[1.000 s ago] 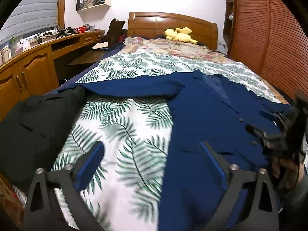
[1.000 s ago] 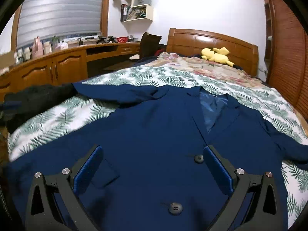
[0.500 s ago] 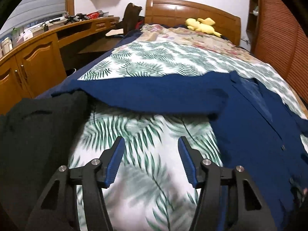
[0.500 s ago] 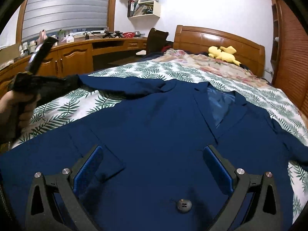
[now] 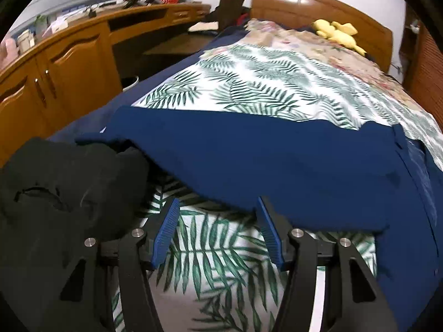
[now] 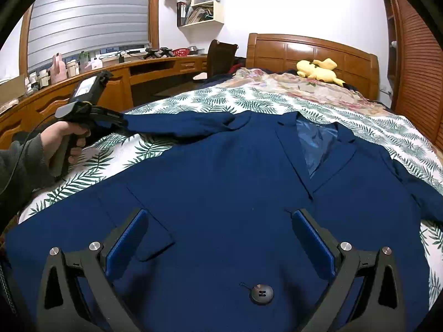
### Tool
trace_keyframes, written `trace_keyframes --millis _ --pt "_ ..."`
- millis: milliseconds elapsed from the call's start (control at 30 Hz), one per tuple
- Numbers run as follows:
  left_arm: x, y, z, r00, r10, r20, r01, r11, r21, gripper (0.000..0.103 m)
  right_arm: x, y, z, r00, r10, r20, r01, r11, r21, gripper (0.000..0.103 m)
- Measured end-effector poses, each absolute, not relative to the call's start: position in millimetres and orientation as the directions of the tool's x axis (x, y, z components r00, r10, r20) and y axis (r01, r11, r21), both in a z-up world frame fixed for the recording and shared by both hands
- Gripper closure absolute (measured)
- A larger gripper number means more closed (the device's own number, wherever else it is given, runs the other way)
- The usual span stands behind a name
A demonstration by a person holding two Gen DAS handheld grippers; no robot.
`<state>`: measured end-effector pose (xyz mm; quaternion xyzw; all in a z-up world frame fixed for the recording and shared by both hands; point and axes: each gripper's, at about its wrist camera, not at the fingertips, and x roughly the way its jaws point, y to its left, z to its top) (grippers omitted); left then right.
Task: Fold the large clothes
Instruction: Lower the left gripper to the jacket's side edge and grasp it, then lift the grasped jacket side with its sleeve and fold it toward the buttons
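A navy blue jacket [image 6: 235, 193] lies face up and spread on the leaf-print bed cover [image 6: 249, 102]. Its left sleeve [image 5: 249, 155] stretches out sideways across the cover. My left gripper [image 5: 217, 207] is open, its blue pads at the sleeve's near edge, not closed on it. In the right wrist view the left gripper [image 6: 110, 120] shows at the sleeve's cuff end. My right gripper [image 6: 218, 221] is open and empty, hovering over the jacket's lower front near a black button [image 6: 261, 293].
A black garment [image 5: 55, 199] lies heaped at the bed's left edge. A wooden desk and cabinets [image 5: 69, 63] run along the left. A wooden headboard [image 6: 313, 52] and a yellow plush toy [image 6: 318, 72] are at the far end. A slatted wardrobe [image 6: 415, 63] stands on the right.
My left gripper has moved forward and left to the jacket's sleeve, and its jaws have narrowed. The right gripper has stayed over the jacket front.
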<state>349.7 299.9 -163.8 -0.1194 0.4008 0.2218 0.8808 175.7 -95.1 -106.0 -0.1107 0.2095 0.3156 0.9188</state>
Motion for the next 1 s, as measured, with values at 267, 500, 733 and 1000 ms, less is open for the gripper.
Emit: trace_keyframes --millis 267,500,733,1000 --pt "373.7 315.6 -178.6 0.519 0.284 -0.806 -0.524 0.851 -0.037 0.073 174.5 -94.3 -107.1 0.718 0.534 -0.446 -0.623 0.779 -0.07 0.0" --pt "369.8 317.4 -173.7 0.562 0.239 -0.792 -0.518 0.848 -0.112 0.102 171.3 -95.3 -108.7 0.722 0.542 -0.429 -0.626 0.777 -0.072 0.0" --pt "355.0 271.9 -116.6 0.648 0.282 -0.707 -0.436 0.899 -0.041 0.102 171.0 -99.4 -109.7 0.723 0.556 -0.411 -0.629 0.775 -0.059 0.0" --pt "325.6 175.4 -56.2 0.75 0.176 -0.637 -0.234 0.972 -0.008 0.102 173.1 -103.5 -109.7 0.718 0.571 -0.397 -0.634 0.773 -0.034 0.0"
